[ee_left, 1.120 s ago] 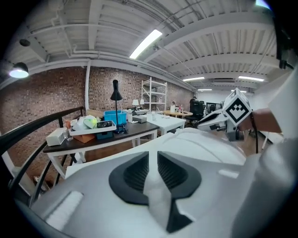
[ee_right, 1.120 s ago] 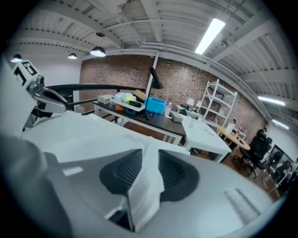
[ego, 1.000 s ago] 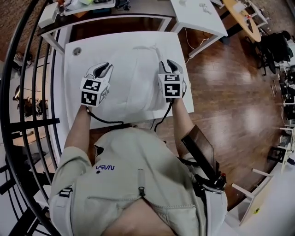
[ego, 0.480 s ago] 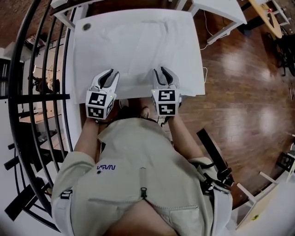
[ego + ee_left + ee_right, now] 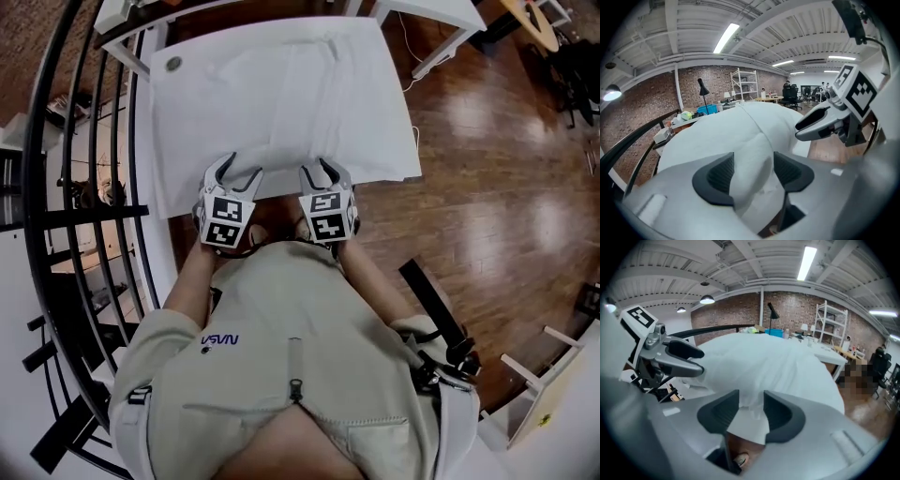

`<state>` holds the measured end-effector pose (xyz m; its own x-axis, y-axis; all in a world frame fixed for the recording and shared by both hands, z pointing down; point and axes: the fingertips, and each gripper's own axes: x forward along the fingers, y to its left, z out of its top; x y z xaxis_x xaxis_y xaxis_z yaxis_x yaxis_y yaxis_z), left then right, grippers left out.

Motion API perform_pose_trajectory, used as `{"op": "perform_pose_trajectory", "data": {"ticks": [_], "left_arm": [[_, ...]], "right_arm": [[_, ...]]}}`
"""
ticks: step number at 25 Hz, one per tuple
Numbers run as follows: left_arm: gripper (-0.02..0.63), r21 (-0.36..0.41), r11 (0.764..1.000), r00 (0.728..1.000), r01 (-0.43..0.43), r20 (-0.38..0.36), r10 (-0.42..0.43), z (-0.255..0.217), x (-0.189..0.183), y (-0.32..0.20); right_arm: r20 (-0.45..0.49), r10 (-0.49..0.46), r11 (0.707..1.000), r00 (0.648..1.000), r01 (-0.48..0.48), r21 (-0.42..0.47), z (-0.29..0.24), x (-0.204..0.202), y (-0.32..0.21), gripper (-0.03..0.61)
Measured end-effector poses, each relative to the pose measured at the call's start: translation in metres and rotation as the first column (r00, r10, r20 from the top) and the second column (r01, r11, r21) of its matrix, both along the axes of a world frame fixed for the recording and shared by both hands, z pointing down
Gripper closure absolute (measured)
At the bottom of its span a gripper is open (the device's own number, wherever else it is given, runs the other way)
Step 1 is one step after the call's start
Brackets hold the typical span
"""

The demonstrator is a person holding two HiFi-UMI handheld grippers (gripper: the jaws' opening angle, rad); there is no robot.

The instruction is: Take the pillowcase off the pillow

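A white pillow in its pillowcase lies across the white table, with its near edge at the table's front. My left gripper sits at that near edge. Its jaws have just been opening and stand wide, with a soft fold of the pillowcase lying loose between them. My right gripper is beside it at the same edge. Its jaws have also just been opening, and the hem of the pillowcase hangs slack in the narrower gap. Each gripper shows in the other's view: the right gripper and the left gripper.
A black curved railing runs close along the table's left side. Wooden floor lies to the right, with another white table beyond the far right corner. The person's torso stands right against the table's front edge.
Both grippers have come back from the middle of the pillow to its near edge and sunk lower. Both pairs of jaws stand wider than before, the left most plainly.
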<state>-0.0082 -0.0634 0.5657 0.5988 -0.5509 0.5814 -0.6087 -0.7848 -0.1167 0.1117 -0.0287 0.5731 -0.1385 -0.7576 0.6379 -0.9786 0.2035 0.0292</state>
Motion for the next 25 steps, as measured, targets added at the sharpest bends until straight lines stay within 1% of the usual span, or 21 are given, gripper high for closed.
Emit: {"op": "perform_pose_trajectory", "data": {"ticks": [2, 5, 6, 8, 9, 11, 13, 17, 19, 22, 23, 25], "left_arm": [[0.340, 0.014, 1.000, 0.999, -0.017, 0.040, 0.017, 0.017, -0.003, -0.004], [0.403, 0.071, 0.997, 0.992, -0.044, 0.125, 0.035, 0.029, -0.002, -0.012], [0.426, 0.084, 0.995, 0.989, -0.049, 0.142, 0.037, 0.030, -0.002, -0.014], [0.496, 0.110, 0.993, 0.988, -0.048, 0.149, 0.031, 0.026, -0.001, -0.016], [0.527, 0.129, 0.991, 0.989, -0.042, 0.144, 0.023, 0.020, -0.001, -0.018], [0.561, 0.176, 0.984, 0.992, -0.021, 0.123, -0.001, 0.003, -0.002, -0.023], [0.570, 0.213, 0.977, 0.995, 0.012, 0.090, -0.032, -0.017, -0.004, -0.033], [0.572, 0.243, 0.967, 0.997, 0.075, 0.012, -0.080, -0.052, -0.014, -0.054], [0.572, 0.240, 0.965, 0.995, 0.103, -0.021, -0.101, -0.065, -0.020, -0.066], [0.572, 0.209, 0.969, 0.991, 0.132, -0.064, -0.121, -0.073, -0.028, -0.077], [0.572, 0.195, 0.972, 0.990, 0.131, -0.069, -0.120, -0.070, -0.028, -0.076], [0.574, 0.163, 0.980, 0.993, 0.115, -0.058, -0.107, -0.055, -0.026, -0.065]], "right_arm": [[-0.019, 0.015, 1.000, 1.000, -0.015, -0.019, 0.011, -0.007, -0.006, 0.413], [-0.080, 0.032, 0.999, 0.996, -0.034, -0.025, 0.021, -0.010, -0.016, 0.421], [-0.102, 0.042, 0.999, 0.994, -0.044, -0.019, 0.022, -0.009, -0.019, 0.454], [-0.132, 0.066, 0.998, 0.989, -0.066, 0.002, 0.020, -0.004, -0.021, 0.527], [-0.143, 0.077, 0.997, 0.987, -0.076, 0.016, 0.017, -0.001, -0.020, 0.555], [-0.164, 0.105, 0.994, 0.981, -0.097, 0.054, 0.003, 0.007, -0.018, 0.565], [-0.191, 0.138, 0.988, 0.972, -0.122, 0.096, -0.014, 0.018, -0.016, 0.566], [-0.262, 0.202, 0.973, 0.944, -0.162, 0.167, -0.039, 0.046, -0.012, 0.566], [-0.289, 0.257, 0.960, 0.922, -0.211, 0.182, -0.045, 0.071, -0.007, 0.566], [-0.303, 0.344, 0.937, 0.889, -0.305, 0.171, -0.041, 0.118, 0.005, 0.566], [-0.307, 0.353, 0.935, 0.884, -0.320, 0.155, -0.036, 0.130, 0.008, 0.566], [-0.309, 0.346, 0.938, 0.886, -0.329, 0.107, -0.018, 0.139, 0.013, 0.567]]}}
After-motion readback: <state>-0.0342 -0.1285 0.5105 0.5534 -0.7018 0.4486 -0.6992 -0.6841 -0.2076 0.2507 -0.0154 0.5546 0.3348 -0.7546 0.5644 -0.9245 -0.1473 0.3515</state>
